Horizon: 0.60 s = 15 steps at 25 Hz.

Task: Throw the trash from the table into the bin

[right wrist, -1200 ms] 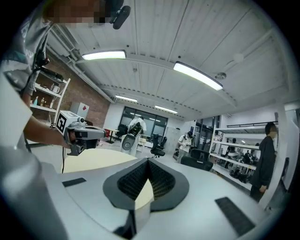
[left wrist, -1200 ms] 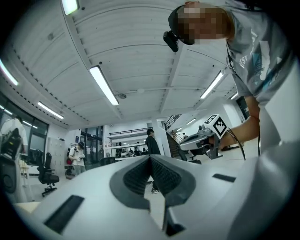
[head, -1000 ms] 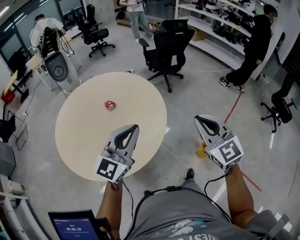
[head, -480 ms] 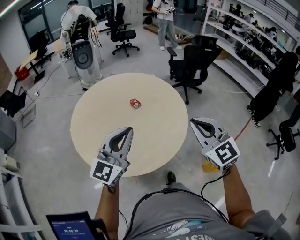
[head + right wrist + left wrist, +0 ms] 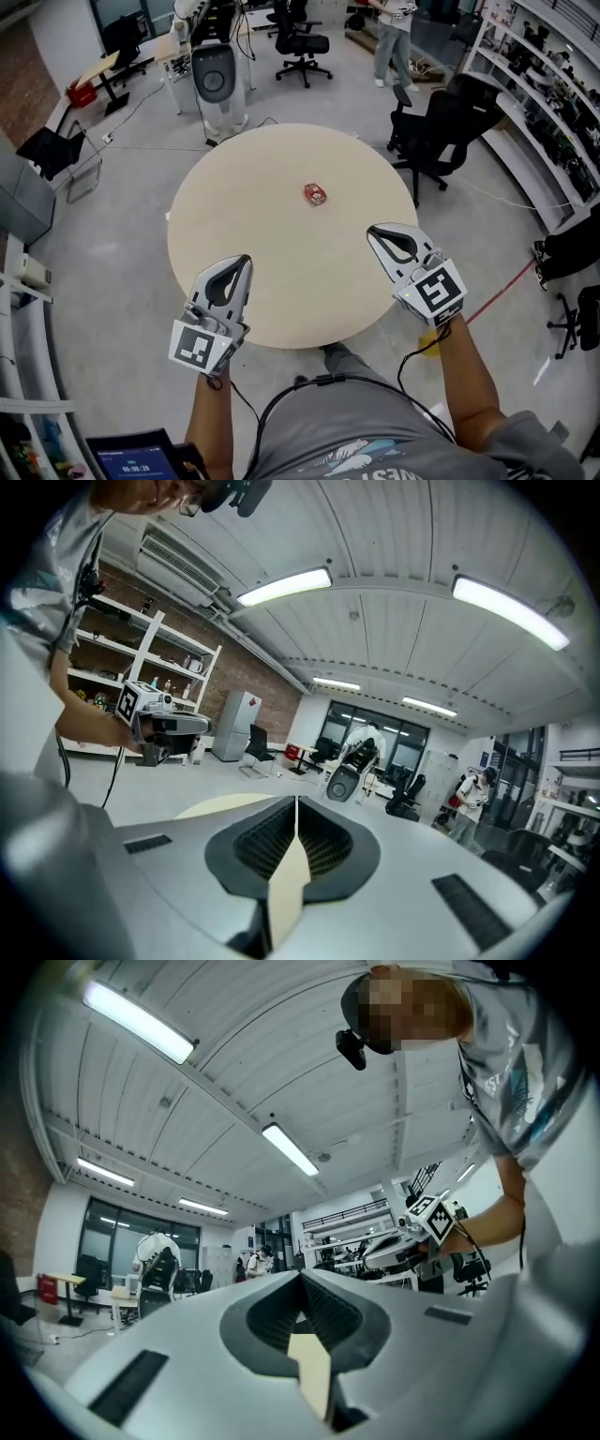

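Two grippers are held out side by side, one in each hand, both pointed away from the person. The left gripper (image 5: 245, 261) is seen at the near left rim of the round table (image 5: 272, 272), the right gripper (image 5: 374, 231) over its near right part. The jaws of both are pressed together and nothing is kept in them. One piece of trash (image 5: 316, 194) (small and red) is lying near the table's middle, well apart from both grippers. Only bare tabletop is seen between. One black office chair (image 5: 439, 131) is standing just beyond the far right edge, and one grey machine (image 5: 217, 75) beyond the far left.
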Motion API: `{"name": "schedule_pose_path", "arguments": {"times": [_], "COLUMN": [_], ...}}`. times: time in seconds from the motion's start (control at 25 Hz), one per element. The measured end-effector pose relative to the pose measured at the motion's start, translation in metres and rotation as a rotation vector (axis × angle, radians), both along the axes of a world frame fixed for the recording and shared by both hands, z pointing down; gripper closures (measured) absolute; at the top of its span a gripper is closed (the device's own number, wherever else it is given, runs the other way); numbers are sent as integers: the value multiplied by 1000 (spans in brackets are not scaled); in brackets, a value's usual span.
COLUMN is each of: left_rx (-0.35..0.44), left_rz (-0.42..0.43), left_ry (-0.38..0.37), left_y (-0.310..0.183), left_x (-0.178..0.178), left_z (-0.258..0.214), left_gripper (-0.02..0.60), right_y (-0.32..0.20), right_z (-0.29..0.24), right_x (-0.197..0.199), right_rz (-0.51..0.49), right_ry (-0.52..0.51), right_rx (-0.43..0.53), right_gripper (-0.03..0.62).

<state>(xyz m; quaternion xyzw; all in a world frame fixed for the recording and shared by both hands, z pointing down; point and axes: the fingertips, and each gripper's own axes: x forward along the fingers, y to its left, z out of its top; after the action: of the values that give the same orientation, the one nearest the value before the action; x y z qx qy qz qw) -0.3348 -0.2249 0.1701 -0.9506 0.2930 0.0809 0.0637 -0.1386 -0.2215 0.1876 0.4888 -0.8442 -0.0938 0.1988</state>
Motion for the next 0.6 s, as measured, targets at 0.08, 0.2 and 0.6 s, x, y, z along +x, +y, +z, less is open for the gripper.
{"name": "schedule_pose_path", "arguments": {"times": [0.08, 0.2, 0.6], "left_rx": [-24, -75, -248], "left_rz": [-27, -60, -108], "left_ry": [-16, -43, -94], "left_y": [-20, -51, -154], "left_x": [-4, 0, 34], "left_z": [11, 31, 106], "left_gripper": [538, 538, 538], "right_y": [-31, -79, -236], "right_z": [16, 43, 145], "right_x": [-6, -5, 10], "right_rz": [-36, -83, -150], "right_ry": [-2, -5, -18], "right_rx": [-35, -96, -283], "right_gripper": [583, 582, 467]}}
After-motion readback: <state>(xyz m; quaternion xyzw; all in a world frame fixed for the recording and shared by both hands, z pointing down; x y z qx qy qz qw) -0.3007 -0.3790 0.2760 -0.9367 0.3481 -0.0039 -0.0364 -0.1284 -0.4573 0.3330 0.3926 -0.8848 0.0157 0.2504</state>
